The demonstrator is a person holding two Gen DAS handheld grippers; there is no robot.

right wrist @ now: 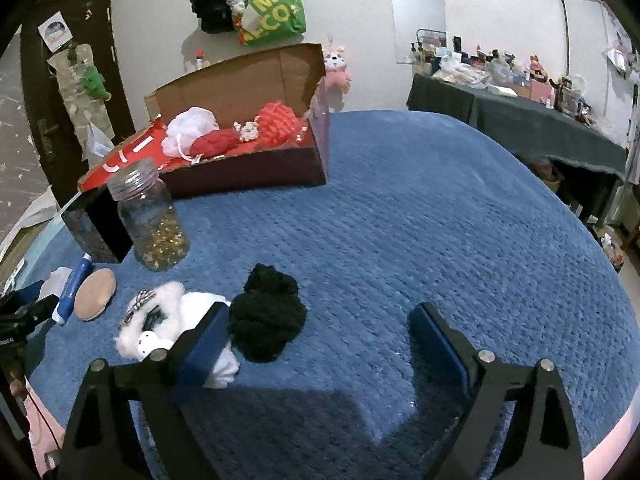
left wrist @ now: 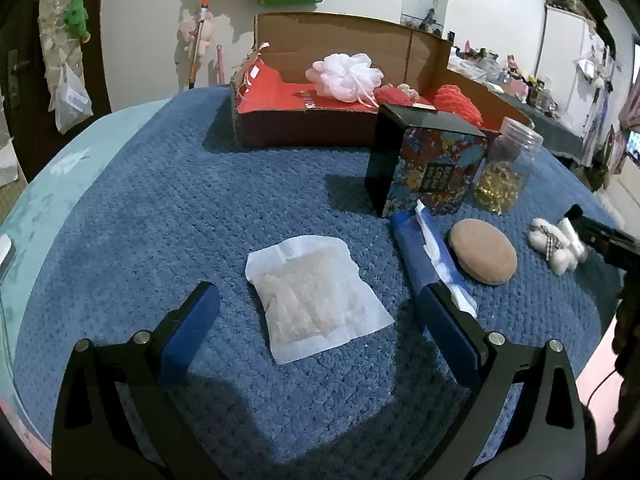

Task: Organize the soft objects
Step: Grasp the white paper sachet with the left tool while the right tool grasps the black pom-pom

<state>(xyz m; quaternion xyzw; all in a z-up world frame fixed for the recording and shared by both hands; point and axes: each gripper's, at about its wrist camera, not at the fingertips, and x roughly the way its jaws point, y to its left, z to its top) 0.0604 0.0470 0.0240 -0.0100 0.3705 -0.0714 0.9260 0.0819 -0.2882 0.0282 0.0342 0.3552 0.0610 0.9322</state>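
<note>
Two grippers line up soft things for the box

The left gripper stands open around the white pouch; the right gripper, open, nears the black pompom, cardboard box far.

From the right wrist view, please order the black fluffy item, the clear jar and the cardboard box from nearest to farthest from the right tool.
1. Black fluffy item: just ahead of the right tool, beside its left finger.
2. Clear jar: farther back, on the left.
3. Cardboard box: farthest, at the blanket's back.
</note>
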